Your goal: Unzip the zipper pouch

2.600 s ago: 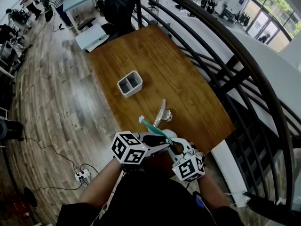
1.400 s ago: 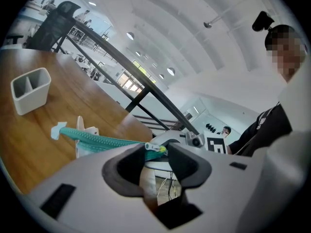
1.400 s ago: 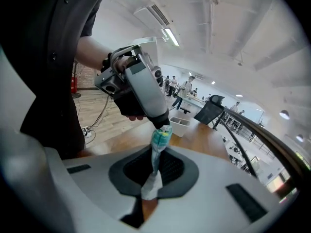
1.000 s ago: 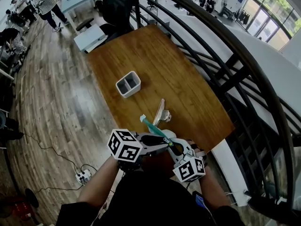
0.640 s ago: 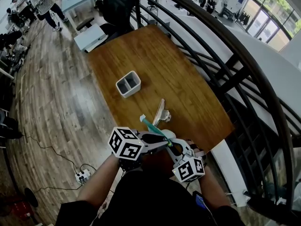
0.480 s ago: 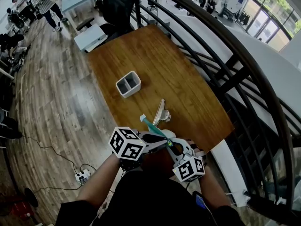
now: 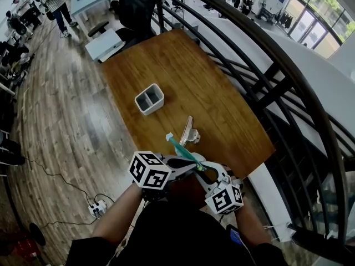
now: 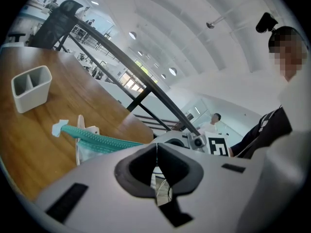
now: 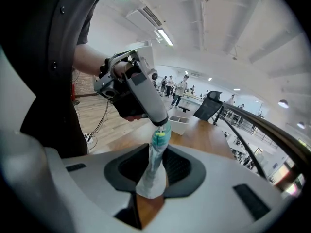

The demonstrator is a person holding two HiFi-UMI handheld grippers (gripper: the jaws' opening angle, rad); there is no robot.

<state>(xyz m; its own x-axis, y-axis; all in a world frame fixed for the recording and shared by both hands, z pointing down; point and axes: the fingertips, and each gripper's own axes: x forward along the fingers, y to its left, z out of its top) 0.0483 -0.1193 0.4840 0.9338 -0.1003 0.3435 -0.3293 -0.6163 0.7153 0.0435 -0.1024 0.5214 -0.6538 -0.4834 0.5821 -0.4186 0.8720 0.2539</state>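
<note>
Wooden table (image 7: 188, 76) beside a railing (image 7: 288, 71), with the pouch (image 7: 180, 148) held up over the near edge. The left claw (image 8: 156, 171) has just pinched fully closed on the pouch's zipper end. The right claw (image 9: 153, 174) has just been easing apart, and the fabric stands loose between its pads. The teal zipper (image 8: 102, 139) runs off toward 10 o'clock and looks zipped along everything visible, so I'd say the actual unzipping hasn't started. A little white bin (image 7: 150, 98) sits further out at 11.

top (image 7: 166, 234): black | left gripper (image 8: 156, 168), right gripper (image 9: 151, 174): grey | marker cubes (image 7: 150, 172): black-white squares
</note>
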